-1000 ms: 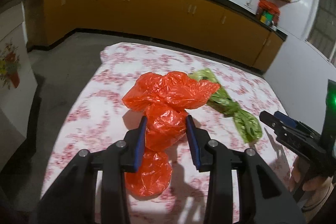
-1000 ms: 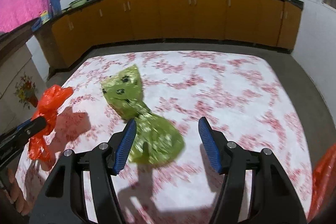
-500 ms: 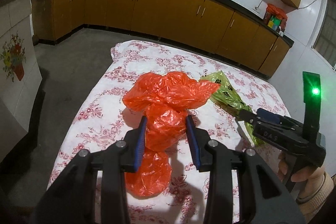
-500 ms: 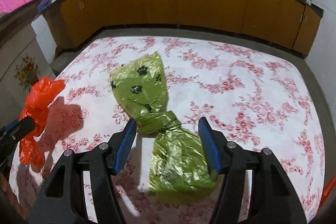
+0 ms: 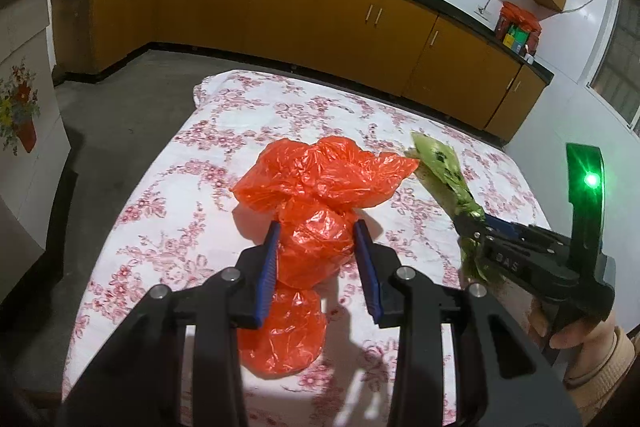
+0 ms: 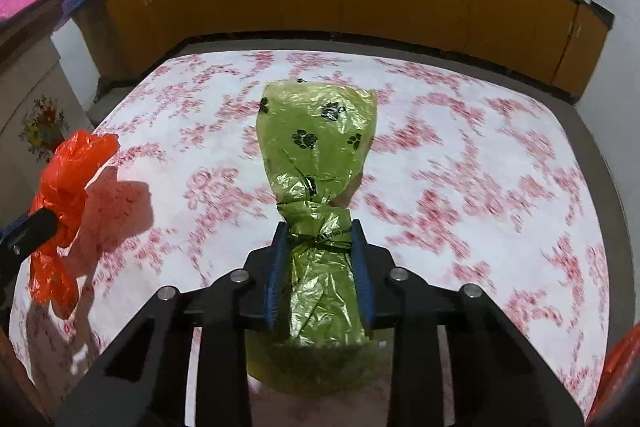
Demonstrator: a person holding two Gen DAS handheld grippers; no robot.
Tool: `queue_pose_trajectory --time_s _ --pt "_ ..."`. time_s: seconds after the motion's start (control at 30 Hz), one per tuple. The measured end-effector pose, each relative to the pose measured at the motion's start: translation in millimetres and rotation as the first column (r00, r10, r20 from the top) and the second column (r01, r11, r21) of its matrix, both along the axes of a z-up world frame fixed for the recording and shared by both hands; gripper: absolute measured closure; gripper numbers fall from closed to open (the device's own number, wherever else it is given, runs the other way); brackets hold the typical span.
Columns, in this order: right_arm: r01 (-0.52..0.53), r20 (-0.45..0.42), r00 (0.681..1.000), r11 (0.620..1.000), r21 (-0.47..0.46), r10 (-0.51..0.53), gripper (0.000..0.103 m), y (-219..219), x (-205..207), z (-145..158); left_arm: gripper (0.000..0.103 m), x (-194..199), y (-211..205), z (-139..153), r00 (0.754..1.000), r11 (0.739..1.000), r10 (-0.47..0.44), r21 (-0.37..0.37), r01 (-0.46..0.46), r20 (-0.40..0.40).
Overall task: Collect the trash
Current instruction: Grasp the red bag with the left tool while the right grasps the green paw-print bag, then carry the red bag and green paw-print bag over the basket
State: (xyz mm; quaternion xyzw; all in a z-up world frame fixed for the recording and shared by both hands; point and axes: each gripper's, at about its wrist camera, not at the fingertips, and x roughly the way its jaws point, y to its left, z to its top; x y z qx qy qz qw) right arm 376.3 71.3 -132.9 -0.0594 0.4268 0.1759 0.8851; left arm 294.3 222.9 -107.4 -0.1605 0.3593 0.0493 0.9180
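item: orange bag [image 5: 316,211], knotted plastic, crumpled. location: on the flowered tablecloth [image 5: 192,187], toward its near left part. status: clamped at its waist by the left gripper [image 5: 316,247], both blue pads pressed into the plastic; the frilled top spreads beyond the fingertips, and a rounder lump lies under the tool.

item: green bag [image 6: 320,155], paw-print pattern, tied at the neck with a dark knot. location: on the same cloth, just to the right of the orange bag, the two nearly touching at their tops. status: between the pads of the right gripper [image 6: 320,251], which are closing on the tied neck; they look to be touching the plastic on both sides.

item: person's hand [image 5: 580,335], pale sleeve cuff, holding the right tool's handle at the table's near right edge.

step in hand: securing the second bag, so that each tool carries one piece of trash.

next move, as judged: finish the squeeze on the green neck, then lift both bags clear of the cloth together. thin plastic may slip or tear, so the grip belongs on the knot. no bin shows in either view, so where the bags go cannot be told.
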Motion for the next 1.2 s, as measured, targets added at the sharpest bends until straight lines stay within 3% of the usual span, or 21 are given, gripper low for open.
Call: queue_pose_trajectory --time_s 0.3,0.8,1.2 --pt "0.1 -0.006 0.995 0.994 0.048 -0.099 0.074 -62.5 -36.1 7.9 0.067 -3.8 -33.2 8.0 0.998 0.998 -0.066 -0.001 0.066 0.009" --pt "0.227 0.073 0.968 0.964 0.137 -0.238 0.074 -148.0 -122.1 56.9 0.067 -21.6 -104.8 43.7 0.977 0.98 -0.201 0.0 0.201 0.066" --pt "0.347 0.148 0.917 0.923 0.167 -0.371 0.074 -206.1 -177.2 84.5 0.067 -40.0 -166.5 68.7 0.945 0.95 -0.31 0.014 0.311 0.104"
